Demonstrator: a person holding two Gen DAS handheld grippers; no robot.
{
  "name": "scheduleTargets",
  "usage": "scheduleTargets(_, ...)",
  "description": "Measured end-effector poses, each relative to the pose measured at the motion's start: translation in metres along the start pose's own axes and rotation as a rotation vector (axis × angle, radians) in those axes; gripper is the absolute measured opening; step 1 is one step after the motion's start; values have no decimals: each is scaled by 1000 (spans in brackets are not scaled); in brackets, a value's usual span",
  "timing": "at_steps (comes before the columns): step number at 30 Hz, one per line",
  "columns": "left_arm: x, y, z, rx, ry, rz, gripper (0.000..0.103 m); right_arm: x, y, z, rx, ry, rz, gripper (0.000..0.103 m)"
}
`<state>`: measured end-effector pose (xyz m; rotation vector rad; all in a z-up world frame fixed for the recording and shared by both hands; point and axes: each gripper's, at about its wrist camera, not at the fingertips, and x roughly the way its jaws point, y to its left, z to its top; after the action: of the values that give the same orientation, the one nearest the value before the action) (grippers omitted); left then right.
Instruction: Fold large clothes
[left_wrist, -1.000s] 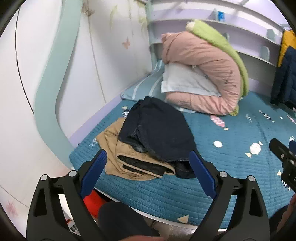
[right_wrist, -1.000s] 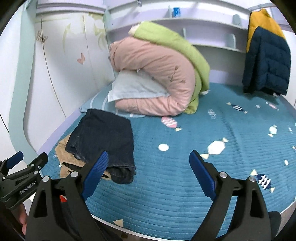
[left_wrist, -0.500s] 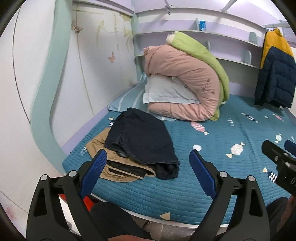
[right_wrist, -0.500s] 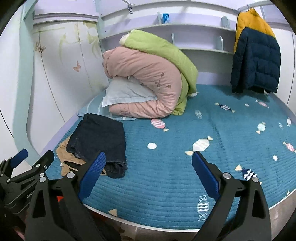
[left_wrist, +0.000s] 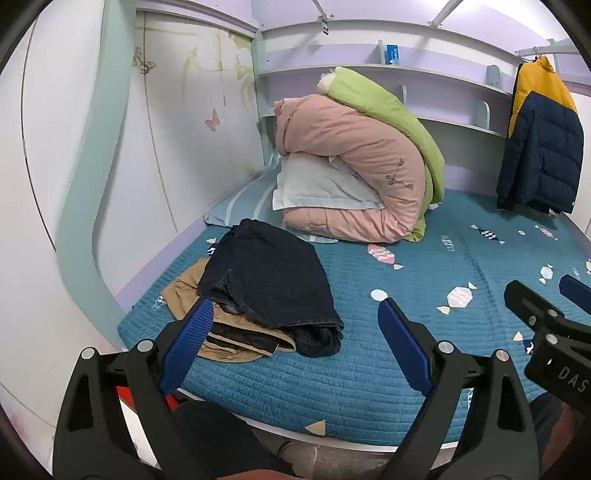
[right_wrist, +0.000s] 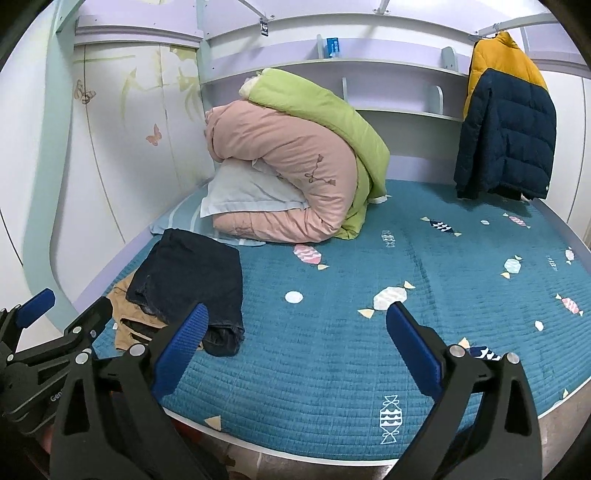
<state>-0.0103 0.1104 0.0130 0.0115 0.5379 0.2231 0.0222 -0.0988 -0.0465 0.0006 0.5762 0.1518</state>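
Observation:
Dark navy trousers lie folded on top of a folded tan garment at the left front of the teal bed. The same stack shows in the right wrist view, navy over tan. My left gripper is open and empty, held off the bed's front edge in front of the stack. My right gripper is open and empty, over the bed's front edge to the right of the stack. Each gripper shows at the edge of the other's view.
A rolled pink and green duvet with a pale pillow sits at the bed's head. A navy and yellow puffer jacket hangs at the back right. A wardrobe wall runs along the left. Shelves are behind.
Both grippers have drawn back and up from the bed, so the clothes stack looks smaller and farther. The stack has not moved. Both stay open.

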Motion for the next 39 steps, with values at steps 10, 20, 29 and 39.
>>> scheduleTargets(10, -2, 1, 1, -28, 2, 33, 91, -2, 1, -1, -13, 2, -14, 94)
scheduleTargets(20, -1, -1, 0, -21, 20, 10, 91, -4, -2, -3, -8, 1, -24, 94)
scheduleTargets(29, -2, -8, -1, 2, 22, 4, 91, -3, -1, -3, -8, 8, -9, 94)
scheduleTargets(39, -8, -12, -1, 7, 1, 0, 91, -1, -6, -4, 0, 17, -10, 94)
